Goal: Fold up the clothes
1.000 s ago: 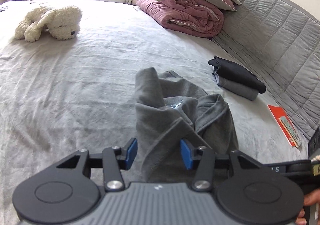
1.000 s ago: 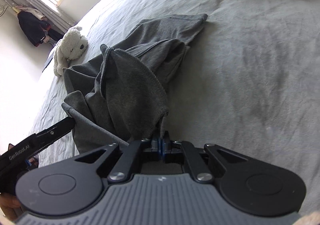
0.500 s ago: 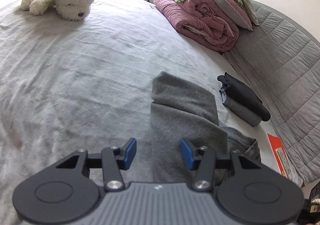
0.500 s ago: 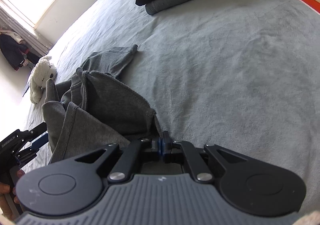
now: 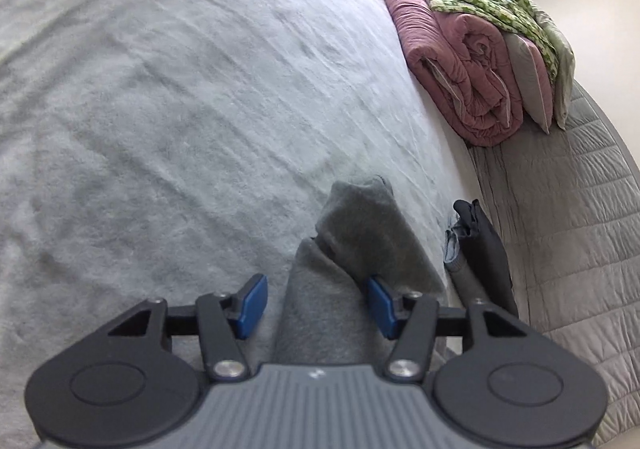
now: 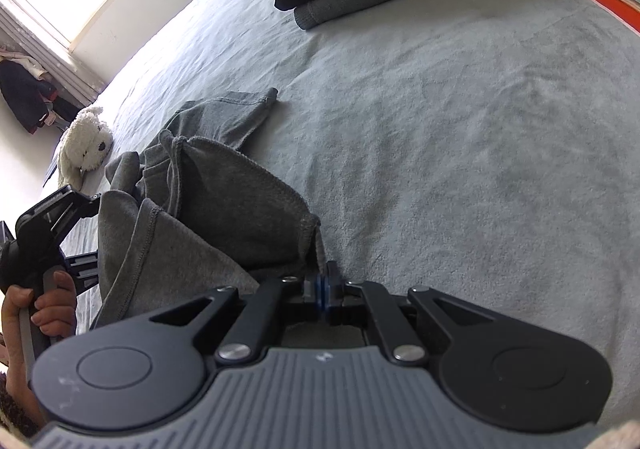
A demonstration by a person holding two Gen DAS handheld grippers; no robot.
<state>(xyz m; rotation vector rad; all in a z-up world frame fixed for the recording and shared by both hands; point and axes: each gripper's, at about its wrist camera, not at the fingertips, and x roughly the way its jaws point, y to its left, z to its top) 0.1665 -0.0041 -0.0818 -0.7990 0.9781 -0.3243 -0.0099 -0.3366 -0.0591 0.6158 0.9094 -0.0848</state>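
Right gripper (image 6: 322, 289), held low over the bed (image 6: 460, 137), has its jaws pinched tight on an edge of the grey garment (image 6: 224, 205) (bunched, part lifted). Left gripper (image 5: 316, 303) points along the bed, jaws wide apart, garment between them ungripped. The hand (image 6: 38, 309) grips its handle.

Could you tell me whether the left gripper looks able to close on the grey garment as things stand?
Probably yes: the left gripper is open with a fold of the grey garment lying between its blue pads, nothing in between.
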